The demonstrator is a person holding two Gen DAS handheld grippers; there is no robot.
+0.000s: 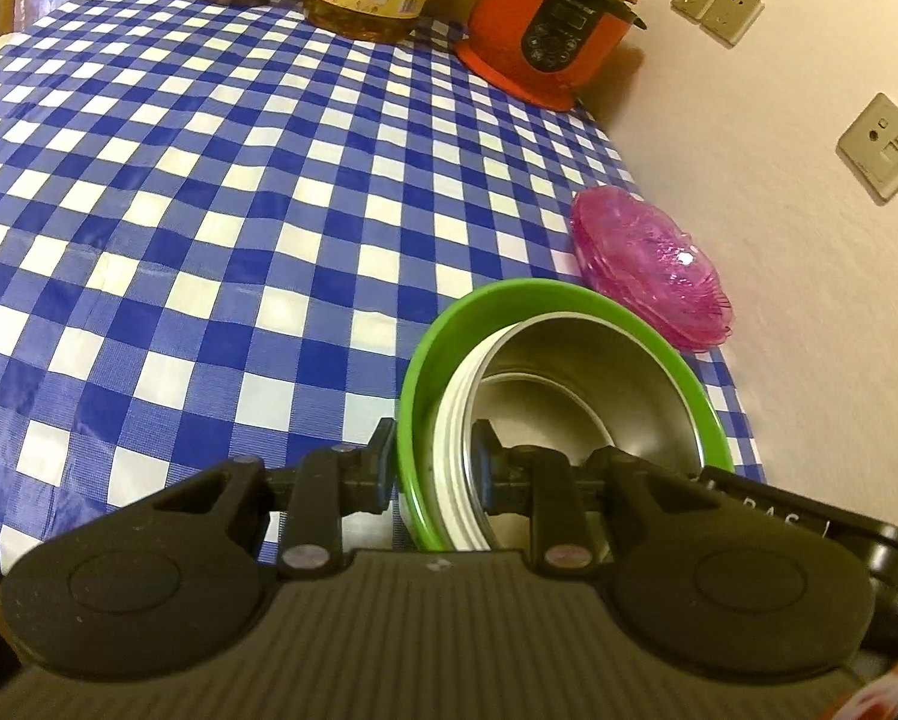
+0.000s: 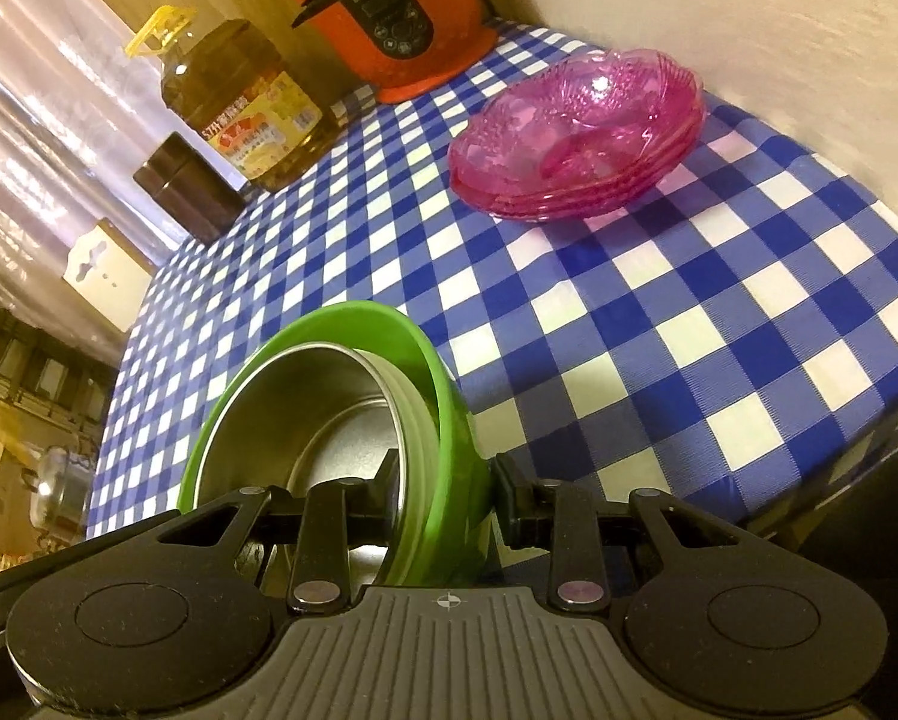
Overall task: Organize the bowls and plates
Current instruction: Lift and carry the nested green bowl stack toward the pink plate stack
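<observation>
Holding: we clamp a nested stack of bowls by its rim from both sides, above the near part of the checked tablecloth (image 1: 209, 180).
Left gripper (image 1: 432, 468): jaws narrow, pinching the stack's left rim, one finger outside the green bowl (image 1: 416, 396), one inside.
Right gripper (image 2: 449, 498): jaws narrow, pinching the right rim the same way.
Green bowl contents: several white-rimmed bowls (image 1: 452, 438), innermost showing a steel lining (image 1: 545, 372); we see no food in it.
Stack pose: tilted in both views.
Pink glass dishes (image 2: 575, 138): a nested pile on the cloth, beyond the stack near the wall, empty.
Oil bottle (image 2: 239, 102): far side, amber liquid inside, yellow handle; label print too small for us to read.
Red cooker (image 2: 389, 18): far corner, lid on; panel writing blurred.
Dark canister (image 2: 185, 186): left of the bottle, lidded; contents hidden.
</observation>
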